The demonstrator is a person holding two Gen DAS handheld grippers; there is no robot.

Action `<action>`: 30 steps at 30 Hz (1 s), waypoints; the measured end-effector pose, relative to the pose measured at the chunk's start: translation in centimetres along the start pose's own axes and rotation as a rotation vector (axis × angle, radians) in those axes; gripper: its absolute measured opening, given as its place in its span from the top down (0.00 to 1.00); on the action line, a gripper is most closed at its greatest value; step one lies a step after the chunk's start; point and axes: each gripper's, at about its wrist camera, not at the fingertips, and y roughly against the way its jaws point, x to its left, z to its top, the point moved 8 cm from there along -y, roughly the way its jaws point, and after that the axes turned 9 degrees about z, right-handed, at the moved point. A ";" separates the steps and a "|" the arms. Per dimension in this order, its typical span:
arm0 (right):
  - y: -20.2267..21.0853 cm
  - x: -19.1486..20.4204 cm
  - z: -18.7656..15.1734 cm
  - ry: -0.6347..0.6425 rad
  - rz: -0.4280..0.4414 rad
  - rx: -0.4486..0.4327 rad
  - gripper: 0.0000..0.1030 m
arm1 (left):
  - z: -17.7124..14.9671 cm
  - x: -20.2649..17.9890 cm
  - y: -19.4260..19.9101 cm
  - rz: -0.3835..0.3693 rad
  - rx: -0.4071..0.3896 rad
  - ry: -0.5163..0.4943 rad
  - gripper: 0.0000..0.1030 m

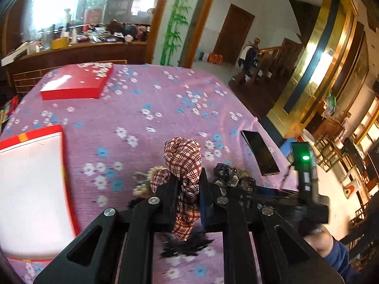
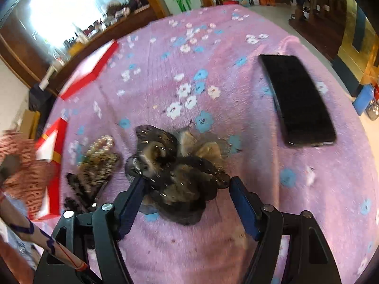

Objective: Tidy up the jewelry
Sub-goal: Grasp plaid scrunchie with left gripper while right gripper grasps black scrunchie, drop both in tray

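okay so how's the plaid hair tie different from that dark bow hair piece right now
The plaid hair tie is red-and-white checked cloth; the dark bow hair piece is glossy brown-black. The plaid hair tie is clamped in the left gripper and lifted off the cloth, while the dark bow hair piece lies on the pink tablecloth between the open fingers of the right gripper. Both are fabric hair accessories.

From the left wrist we look forward, low over the pink flowered cloth (image 1: 165,99), out past the table's far edge into the room. From the right wrist we look more steeply down, close above the same cloth (image 2: 236,35). Both views share the black phone (image 1: 260,152) (image 2: 298,99), the dark hair bow (image 1: 225,172) (image 2: 175,165) and the red box (image 1: 75,82) (image 2: 94,68).
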 end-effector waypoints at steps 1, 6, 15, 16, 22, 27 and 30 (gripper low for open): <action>-0.2 0.2 -0.1 0.001 0.009 0.015 0.76 | 0.0 1.0 0.5 0.009 -0.009 0.010 0.86; 3.0 3.1 1.0 0.078 0.009 -0.071 0.81 | 0.3 5.7 2.8 0.043 -0.046 0.062 0.86; 4.3 18.4 1.6 0.325 0.158 -0.063 0.80 | 0.0 19.3 6.6 0.202 -0.072 0.182 0.86; 3.9 20.4 1.5 0.350 0.181 -0.044 0.80 | -0.1 20.7 6.7 0.216 -0.069 0.193 0.86; -1.9 31.6 1.5 0.453 0.260 0.042 0.80 | -0.4 29.9 5.9 0.340 -0.026 0.254 0.86; -8.2 36.3 2.4 0.455 0.246 0.083 0.79 | -0.3 34.4 2.8 0.355 0.040 0.280 0.86; -12.1 37.9 2.9 0.432 0.253 0.131 0.79 | -0.2 36.0 1.0 0.378 0.063 0.289 0.86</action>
